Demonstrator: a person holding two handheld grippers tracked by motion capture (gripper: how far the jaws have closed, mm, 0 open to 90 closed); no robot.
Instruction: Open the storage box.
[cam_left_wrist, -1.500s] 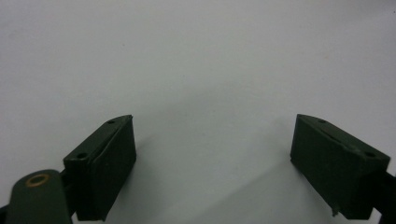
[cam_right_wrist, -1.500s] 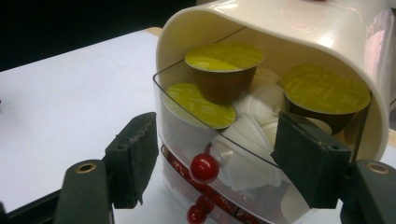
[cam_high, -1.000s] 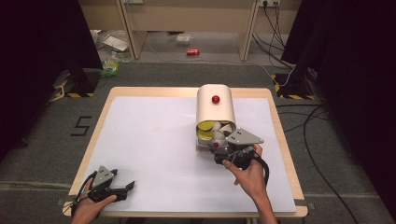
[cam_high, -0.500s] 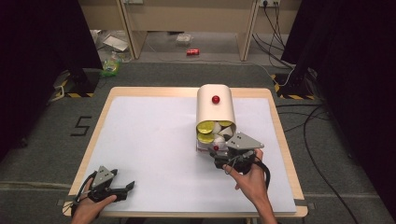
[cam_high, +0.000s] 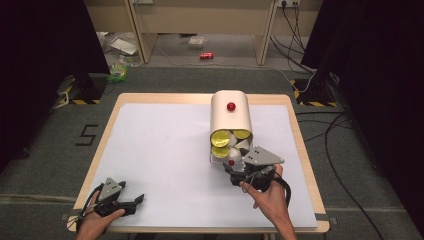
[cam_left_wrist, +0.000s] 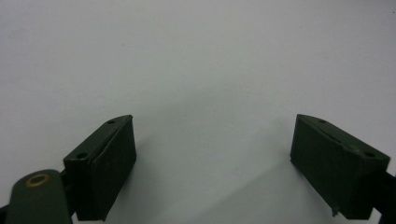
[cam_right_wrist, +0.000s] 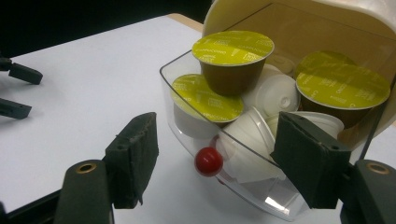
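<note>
Between right hand-held gripper (cam_right_wrist: 215, 163) jaws, untouched, red knob (cam_right_wrist: 208, 161) of clear drawer (cam_right_wrist: 261, 191)

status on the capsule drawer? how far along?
Done: the clear plastic drawer of the cream capsule box already stands pulled out, exposing the yellow-lidded coffee capsules. In hand: the right tool straddles the drawer's red knob, jaws apart and not pressing it. Left: likely picking a capsule or closing the drawer. The left tool rests open on the white table.

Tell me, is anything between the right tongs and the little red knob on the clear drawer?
Nothing visible. The right tongs are open, with the red knob on the clear drawer right between them, only bare white table below.
</note>
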